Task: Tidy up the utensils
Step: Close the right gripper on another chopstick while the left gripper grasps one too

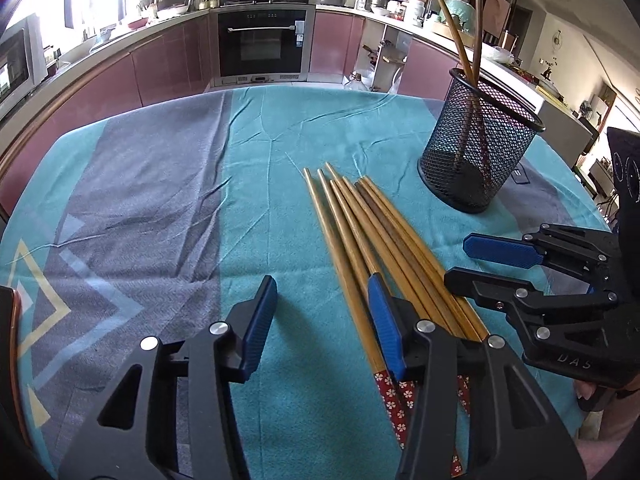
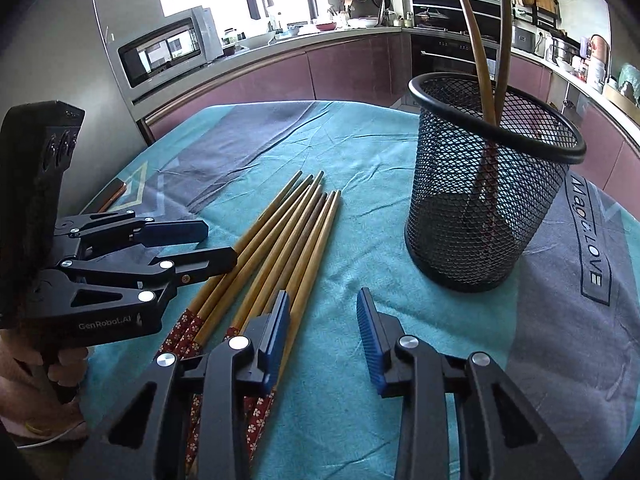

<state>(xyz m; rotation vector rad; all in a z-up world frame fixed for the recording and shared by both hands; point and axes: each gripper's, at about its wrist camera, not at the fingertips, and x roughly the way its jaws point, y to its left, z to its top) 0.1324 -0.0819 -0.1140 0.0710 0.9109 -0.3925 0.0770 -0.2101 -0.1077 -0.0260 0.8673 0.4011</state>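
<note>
Several wooden chopsticks [image 1: 360, 216] [image 2: 288, 220] with red flowered ends lie side by side on the teal cloth. My left gripper [image 1: 323, 280] [image 2: 222, 242] is open low over their left side; its right finger lies across the bundle, and the leftmost stick runs just inside that finger. My right gripper [image 2: 324, 296] [image 1: 458, 262] is open over the right side, with the rightmost stick just inside its left finger. No pad presses on a stick. A black mesh basket [image 1: 480, 152] [image 2: 488, 200] stands upright beyond, with two chopsticks [image 1: 452, 32] [image 2: 476, 40] standing in it.
The table wears a teal and grey cloth [image 1: 160, 200] [image 2: 400, 168]. A flat brown-edged object [image 2: 114, 196] lies at its left edge. A hand [image 2: 60, 360] grips the left tool's handle. Pink kitchen cabinets, an oven [image 1: 264, 40] and a microwave [image 2: 164, 52] stand behind the table.
</note>
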